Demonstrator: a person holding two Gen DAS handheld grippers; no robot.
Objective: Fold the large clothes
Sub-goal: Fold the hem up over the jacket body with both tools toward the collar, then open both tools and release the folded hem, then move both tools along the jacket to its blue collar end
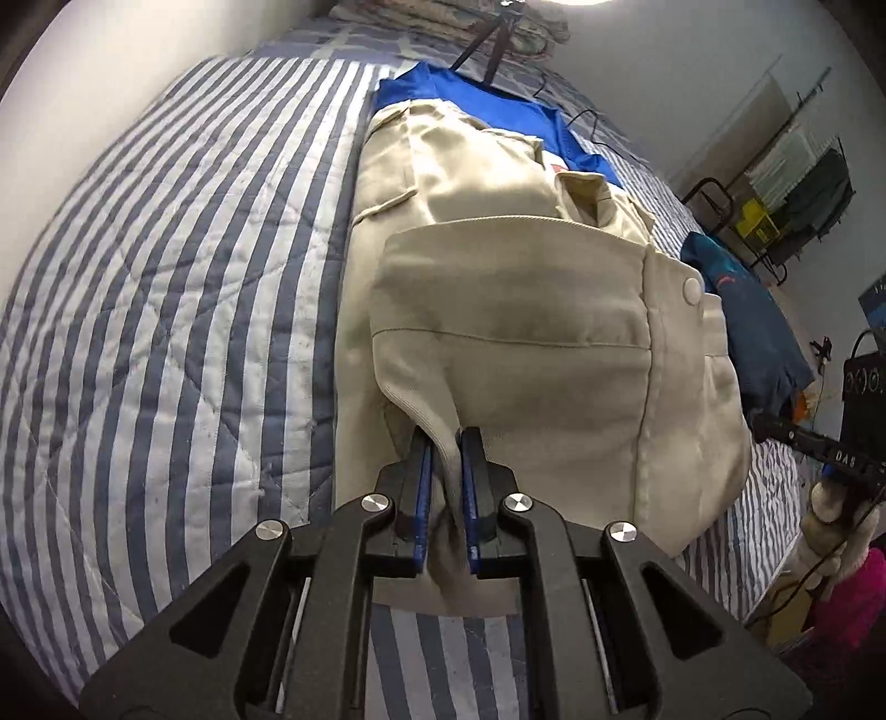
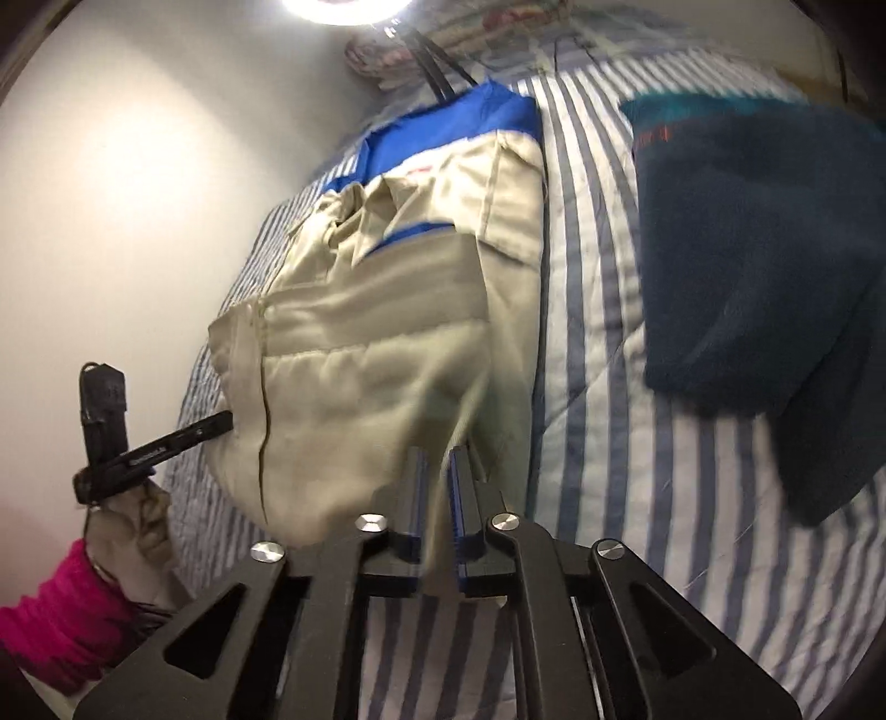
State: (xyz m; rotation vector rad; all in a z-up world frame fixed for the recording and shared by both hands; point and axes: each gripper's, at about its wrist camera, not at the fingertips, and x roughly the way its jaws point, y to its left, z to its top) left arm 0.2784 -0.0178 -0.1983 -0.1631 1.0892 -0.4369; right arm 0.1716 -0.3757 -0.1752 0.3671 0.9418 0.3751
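Observation:
A large beige garment with a blue yoke lies lengthwise on the striped bed. Its near end is lifted and doubled over. My left gripper is shut on a pinched fold of the beige hem, and cloth hangs down between the blue pads. My right gripper is shut on the other near corner of the beige garment, with fabric running between its fingers. A gloved hand with a pink sleeve holds the left tool at the garment's left edge.
The blue-and-white striped quilt covers the bed. A dark teal garment lies to the right of the beige one. Black tripod legs stand at the bed's far end before folded bedding. A wire rack and a black box stand beside the bed.

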